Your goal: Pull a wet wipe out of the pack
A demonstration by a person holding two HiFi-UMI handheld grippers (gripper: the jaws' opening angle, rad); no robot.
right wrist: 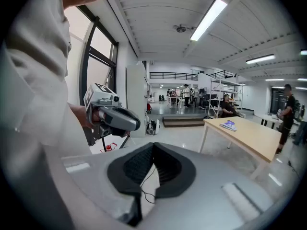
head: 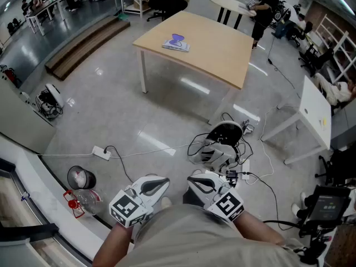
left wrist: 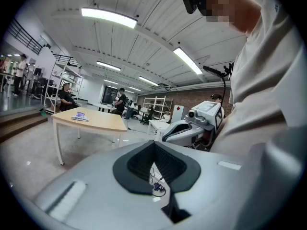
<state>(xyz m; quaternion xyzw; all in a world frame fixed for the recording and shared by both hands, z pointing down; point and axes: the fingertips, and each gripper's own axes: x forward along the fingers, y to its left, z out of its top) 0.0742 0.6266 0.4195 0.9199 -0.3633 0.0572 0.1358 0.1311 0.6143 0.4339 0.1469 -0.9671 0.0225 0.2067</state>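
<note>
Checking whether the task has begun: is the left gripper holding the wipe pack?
No, the wipe pack lies on the table, well away from the left gripper.

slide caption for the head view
Left gripper and right gripper held near the body, wet wipe pack lying on the tan table ahead

A flat purple-and-white wipe pack (head: 176,43) lies on the tan table (head: 222,57), near its left corner.

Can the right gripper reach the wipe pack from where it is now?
Probably not. The right gripper is close by the person's body, and the pack lies on the table across the floor. The way looks free, but the person must walk over first.
</note>
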